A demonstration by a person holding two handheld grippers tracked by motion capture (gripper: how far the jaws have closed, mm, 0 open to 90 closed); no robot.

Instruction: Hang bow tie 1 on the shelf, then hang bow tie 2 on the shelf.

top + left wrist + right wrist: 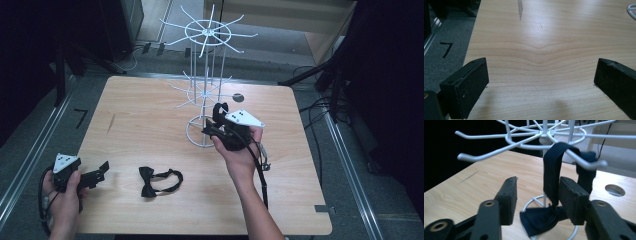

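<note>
A second bow tie (pixel 159 181) lies flat on the desk (pixel 150 125). Dark bow tie (pixel 554 185) hangs by its strap from the white wire rack (pixel 529 140), between the half-open right tool (pixel 537 192). Left tool (pixel 541 80) wide, empty.

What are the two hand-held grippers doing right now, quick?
Left hand-held gripper: open, nothing between its jaws.
Right hand-held gripper: open, the bow tie hanging on the rack's hook sits between its jaws.

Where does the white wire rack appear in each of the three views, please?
High view: white wire rack stands centre, at the table's far side.
Left gripper view: a bit of its base ring at the top right edge.
Right gripper view: arms across the top.
Shared landmark: wooden table.
</note>
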